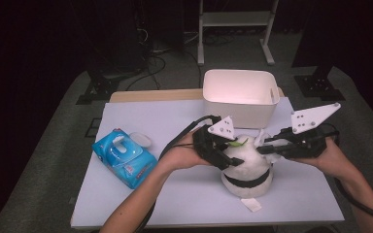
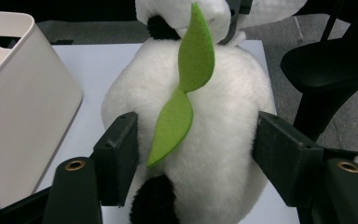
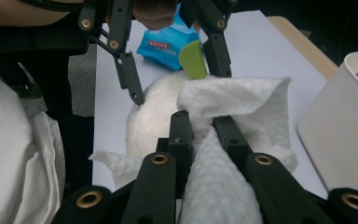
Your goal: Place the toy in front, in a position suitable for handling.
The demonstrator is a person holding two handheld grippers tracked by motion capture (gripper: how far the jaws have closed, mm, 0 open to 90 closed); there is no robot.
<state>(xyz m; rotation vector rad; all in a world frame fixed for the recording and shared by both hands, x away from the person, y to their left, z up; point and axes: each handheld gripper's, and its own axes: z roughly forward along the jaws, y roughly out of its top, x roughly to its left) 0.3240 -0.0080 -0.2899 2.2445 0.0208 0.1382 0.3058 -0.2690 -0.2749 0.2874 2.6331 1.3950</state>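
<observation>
At the lower centre of the high view a white plush toy (image 1: 247,170) with a green felt leaf (image 2: 182,88) stands on the pale desk (image 1: 175,189), in front of a white bin (image 1: 240,94). The left tool (image 1: 223,154) straddles the toy, its jaws apart on either flank and not squeezing it. The right tool (image 1: 264,145), right of centre, is clamped on a white wipe (image 3: 233,100) over the toy's top; a blue wipes packet (image 1: 124,158) lies at lower left.
</observation>
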